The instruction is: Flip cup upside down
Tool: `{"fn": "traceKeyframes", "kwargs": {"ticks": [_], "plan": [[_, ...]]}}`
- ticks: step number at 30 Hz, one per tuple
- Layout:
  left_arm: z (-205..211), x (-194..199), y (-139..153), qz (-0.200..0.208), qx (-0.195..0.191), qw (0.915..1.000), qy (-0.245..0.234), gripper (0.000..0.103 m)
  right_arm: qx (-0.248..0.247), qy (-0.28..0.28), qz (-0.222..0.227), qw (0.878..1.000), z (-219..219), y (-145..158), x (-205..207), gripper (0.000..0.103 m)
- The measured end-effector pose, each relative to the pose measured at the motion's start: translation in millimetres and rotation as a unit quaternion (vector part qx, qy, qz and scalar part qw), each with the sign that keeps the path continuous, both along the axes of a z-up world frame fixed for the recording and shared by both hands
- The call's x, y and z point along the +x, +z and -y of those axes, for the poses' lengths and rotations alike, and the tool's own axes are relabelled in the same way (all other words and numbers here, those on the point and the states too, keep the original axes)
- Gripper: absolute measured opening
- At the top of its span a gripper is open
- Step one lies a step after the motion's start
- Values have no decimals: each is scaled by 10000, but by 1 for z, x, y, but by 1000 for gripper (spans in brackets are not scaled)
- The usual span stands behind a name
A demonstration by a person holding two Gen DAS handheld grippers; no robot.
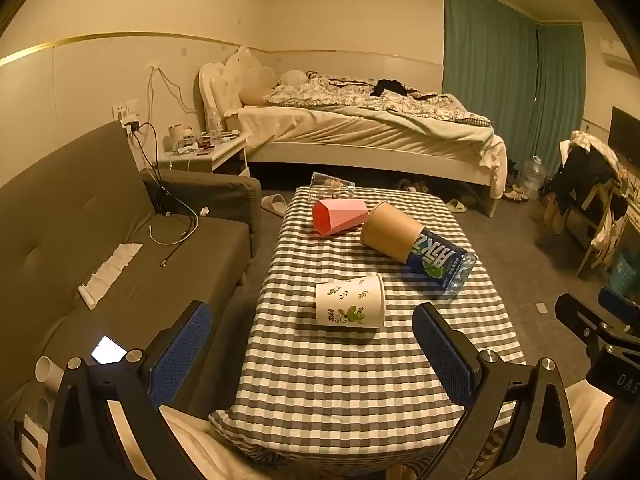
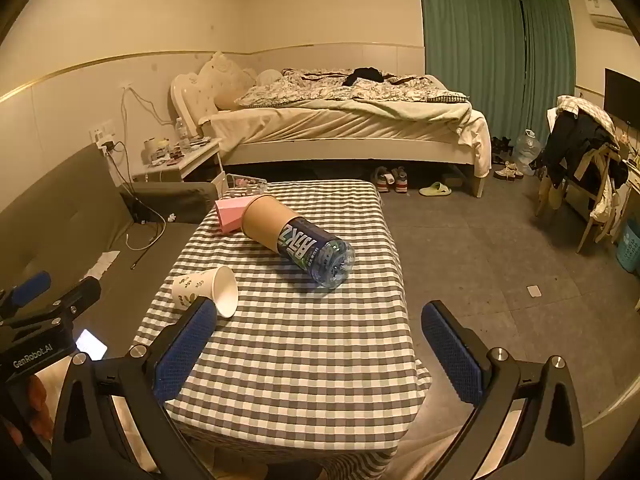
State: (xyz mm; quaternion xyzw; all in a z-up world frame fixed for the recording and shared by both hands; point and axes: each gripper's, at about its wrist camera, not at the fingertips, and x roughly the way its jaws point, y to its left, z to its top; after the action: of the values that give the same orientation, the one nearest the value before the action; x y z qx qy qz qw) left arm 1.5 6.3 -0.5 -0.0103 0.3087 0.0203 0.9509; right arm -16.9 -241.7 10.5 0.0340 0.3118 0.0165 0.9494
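Paper cup (image 1: 349,301) lies on its side mid-table (image 1: 340,380), mouth toward 3 o'clock; bottle (image 1: 438,259) at 1 o'clock. Likely light, thin-walled, crushable: grip mid-wall, gently. Left gripper (image 1: 316,354) and right gripper (image 2: 320,354) both gape wide, holding nothing
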Motion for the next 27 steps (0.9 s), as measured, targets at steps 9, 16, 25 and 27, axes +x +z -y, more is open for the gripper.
{"fn": "traceKeyframes", "kwargs": {"ticks": [9, 16, 25, 27], "plan": [[0, -1, -3, -10, -11, 10000, 9, 103, 10, 26, -54, 10000, 1, -2, 1, 103], [-1, -1, -4, -29, -23, 10000, 9, 103, 7, 28, -61, 10000, -1, -4, 1, 103], [-1, -1, -5, -43, -30, 10000, 7, 103, 9, 31, -70, 10000, -2, -5, 1, 103], [-1, -2, -5, -44, -31, 10000, 7, 103, 11, 32, -71, 10000, -2, -5, 1, 103]]}}
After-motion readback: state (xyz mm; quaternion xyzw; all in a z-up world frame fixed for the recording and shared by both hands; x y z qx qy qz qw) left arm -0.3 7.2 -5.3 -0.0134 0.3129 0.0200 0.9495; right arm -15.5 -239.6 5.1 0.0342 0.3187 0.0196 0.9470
